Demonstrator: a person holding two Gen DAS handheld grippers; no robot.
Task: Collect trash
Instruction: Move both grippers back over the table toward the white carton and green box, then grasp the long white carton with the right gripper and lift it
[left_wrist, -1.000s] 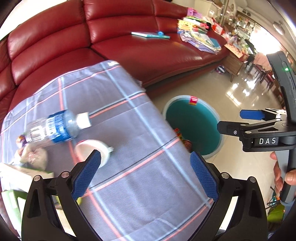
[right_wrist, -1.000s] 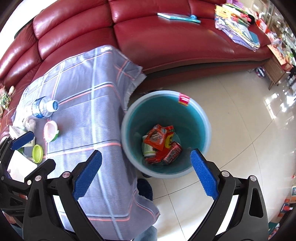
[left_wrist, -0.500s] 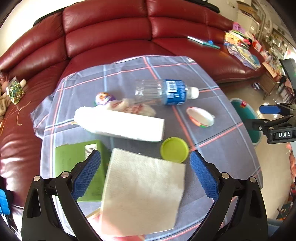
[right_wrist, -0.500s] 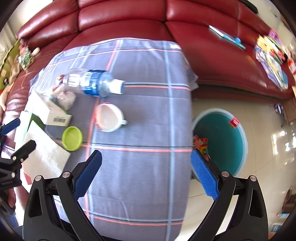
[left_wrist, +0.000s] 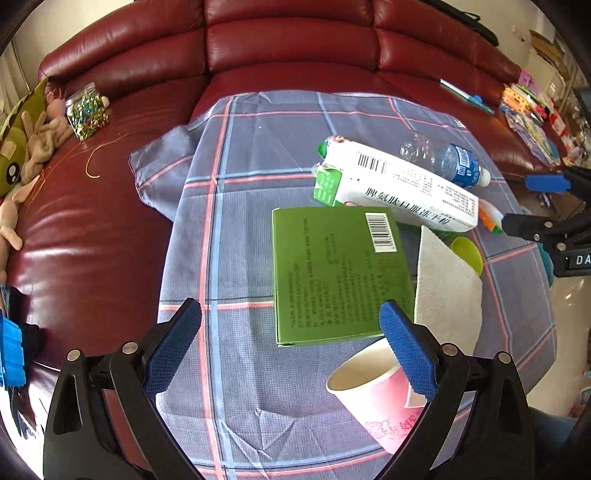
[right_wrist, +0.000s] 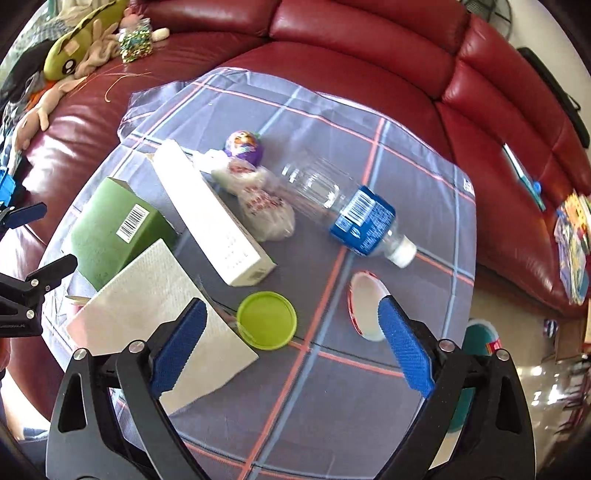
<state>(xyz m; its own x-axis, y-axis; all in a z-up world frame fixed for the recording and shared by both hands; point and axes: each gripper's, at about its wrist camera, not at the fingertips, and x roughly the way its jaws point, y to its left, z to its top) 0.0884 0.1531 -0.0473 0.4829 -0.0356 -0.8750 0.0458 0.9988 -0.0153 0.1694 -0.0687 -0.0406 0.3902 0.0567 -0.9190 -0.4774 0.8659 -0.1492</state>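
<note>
Trash lies on a table under a checked cloth (left_wrist: 240, 229): a green box (left_wrist: 340, 273), a long white box (left_wrist: 399, 188), a clear bottle (right_wrist: 347, 206) with a blue label, a napkin (right_wrist: 159, 310), a green lid (right_wrist: 266, 319), a small white tub (right_wrist: 365, 302), a crumpled bag (right_wrist: 258, 199) and a pink paper cup (left_wrist: 373, 391). My left gripper (left_wrist: 291, 343) hangs open above the cloth, its right finger in front of the cup and the green box's corner. My right gripper (right_wrist: 291, 339) is open over the green lid, its jaws closing with nothing pressed between them.
A red leather sofa (left_wrist: 288, 40) wraps round the table's far side, with soft toys (right_wrist: 74, 40) and a glitter jar (left_wrist: 86, 110) on it. A teal bin (right_wrist: 476, 336) stands on the tiled floor past the table's right edge. Papers (right_wrist: 572, 243) lie on the sofa's right end.
Both grippers swung left from over the bin and floor to above the table. The left view now shows the green box and pink cup; the right gripper's jaws have narrowed slightly.
</note>
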